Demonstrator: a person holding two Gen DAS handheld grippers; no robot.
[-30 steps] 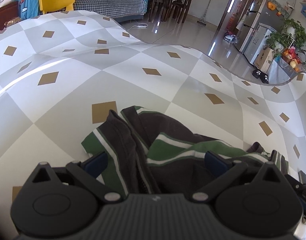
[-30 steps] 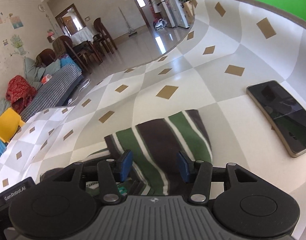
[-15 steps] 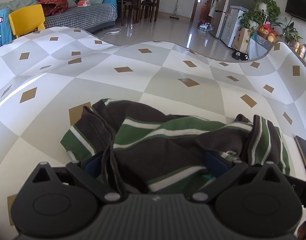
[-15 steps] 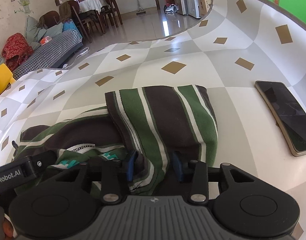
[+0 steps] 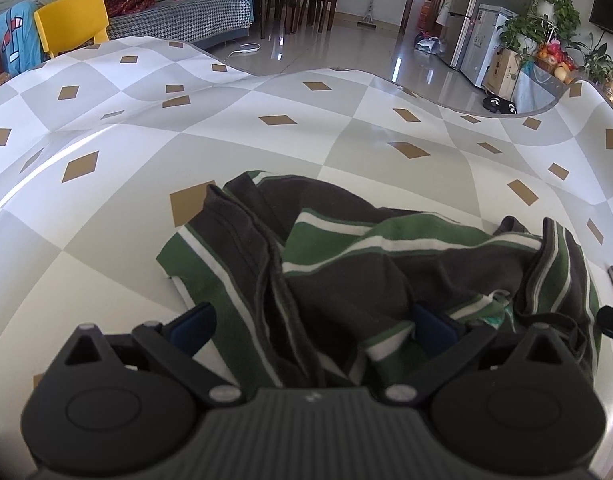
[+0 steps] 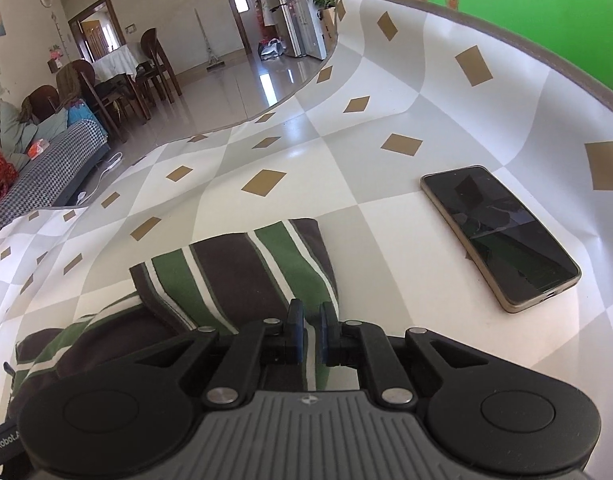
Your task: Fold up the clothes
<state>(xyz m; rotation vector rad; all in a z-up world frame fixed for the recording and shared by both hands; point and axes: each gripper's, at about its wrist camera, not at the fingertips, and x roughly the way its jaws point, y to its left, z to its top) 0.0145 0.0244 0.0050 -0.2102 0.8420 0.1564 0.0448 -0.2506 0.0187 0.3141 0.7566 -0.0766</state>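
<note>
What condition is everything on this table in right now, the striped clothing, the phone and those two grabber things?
Striped garment: crumpled, partly folded, lying on the table.
Phone: face up, screen dark, apart from the garment.
Left gripper: fingers wide open, straddling cloth.
Right gripper: fingers closing, garment's edge between them.

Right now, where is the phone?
In the right wrist view, the phone lies flat on the checked tablecloth, right of the striped garment, apart from it.

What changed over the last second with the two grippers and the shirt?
The right gripper went from wide open to nearly shut; its jaws are closing on the edge of the striped shirt. The left gripper stayed open over the shirt, gripping nothing. The phone has not moved on the table.
</note>
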